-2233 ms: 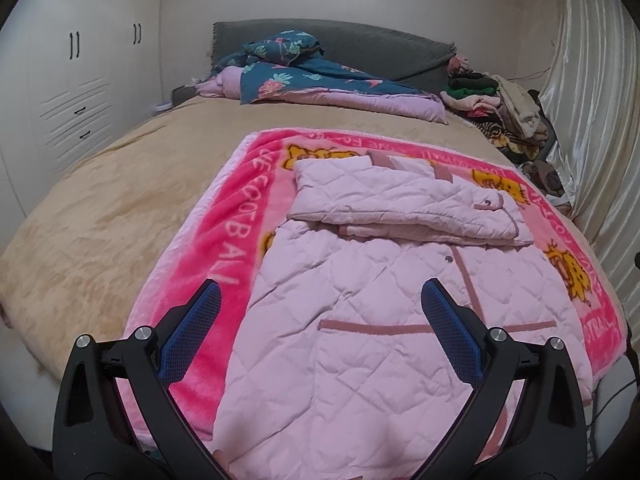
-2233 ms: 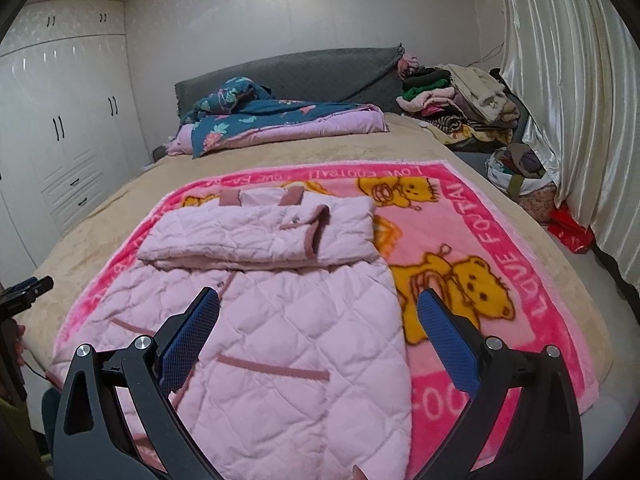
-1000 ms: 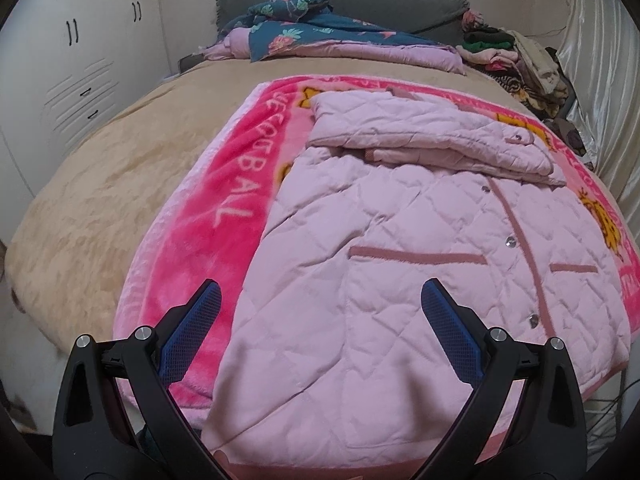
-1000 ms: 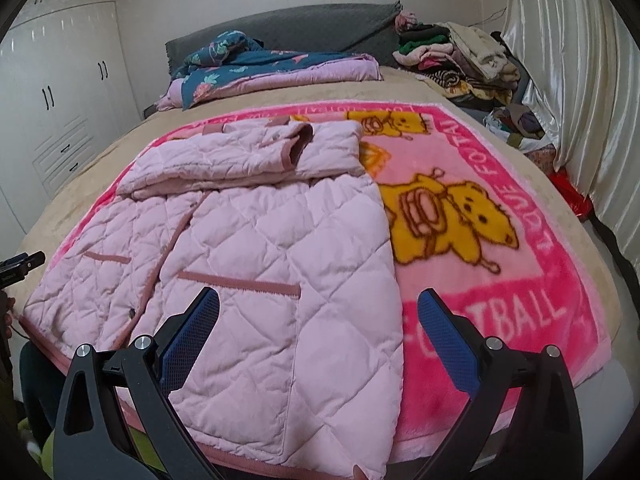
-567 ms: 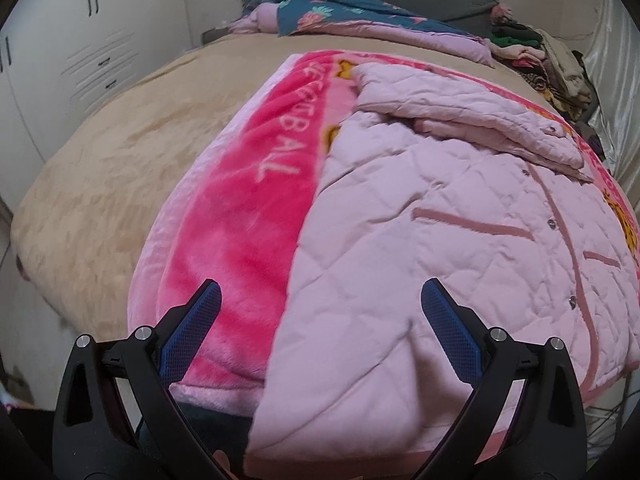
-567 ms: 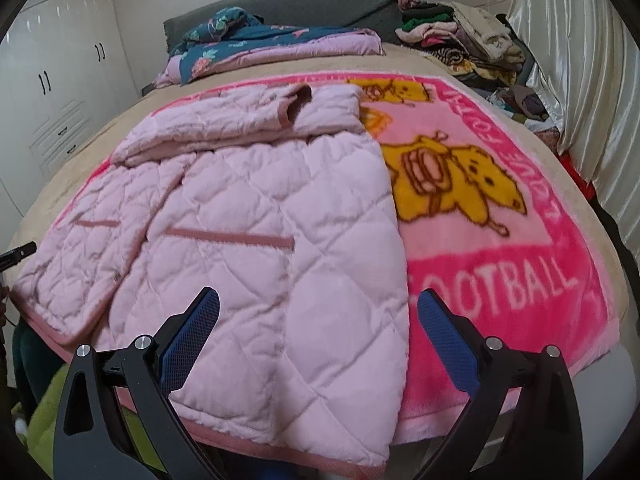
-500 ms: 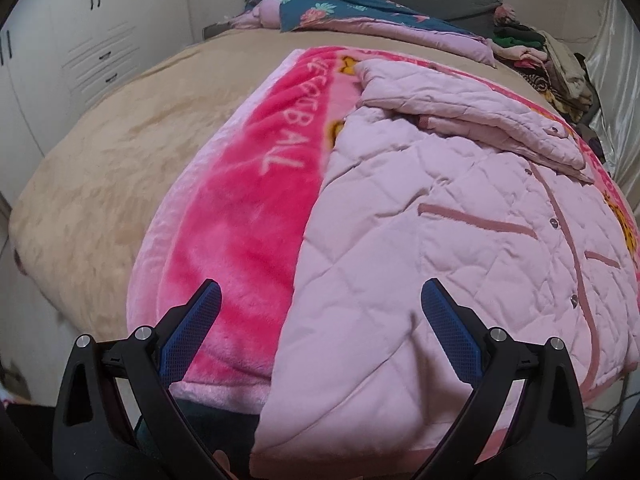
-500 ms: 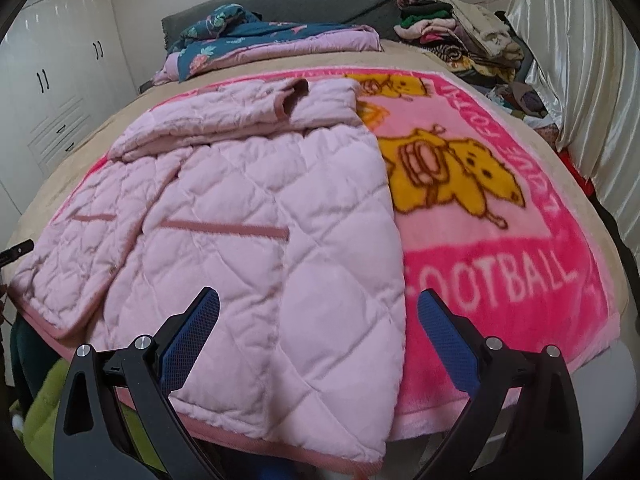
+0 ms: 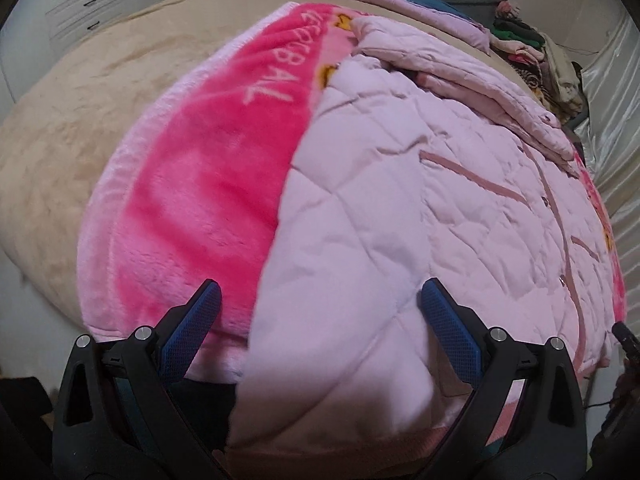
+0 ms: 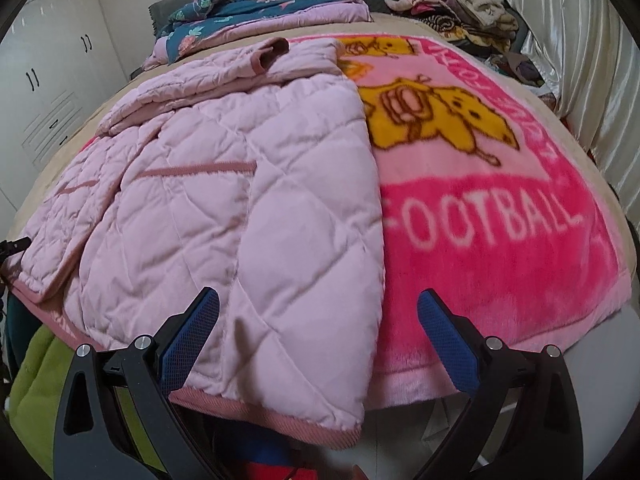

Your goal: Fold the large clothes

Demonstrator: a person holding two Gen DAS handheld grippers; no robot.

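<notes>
A pink quilted jacket [image 9: 420,208] lies face up on a bright pink football blanket [image 9: 200,184], its sleeves folded across the chest at the far end. Its hem hangs over the bed's near edge. My left gripper [image 9: 320,320] is open, straddling the jacket's near left hem corner, low and close. In the right wrist view the jacket [image 10: 224,184] fills the left half and the blanket [image 10: 500,220] the right. My right gripper [image 10: 318,320] is open, straddling the jacket's near right hem corner.
A beige bedspread [image 9: 80,92] covers the bed. Folded floral bedding [image 10: 256,16] lies by the grey headboard. A pile of clothes [image 10: 452,4] sits at the far right by a curtain [image 10: 592,60]. White wardrobes [image 10: 52,92] stand on the left. Something green [image 10: 36,380] is below the bed edge.
Both grippers have dropped lower and moved in toward the jacket's hem corners at the bed's near edge. Both stayed open. The jacket has not moved.
</notes>
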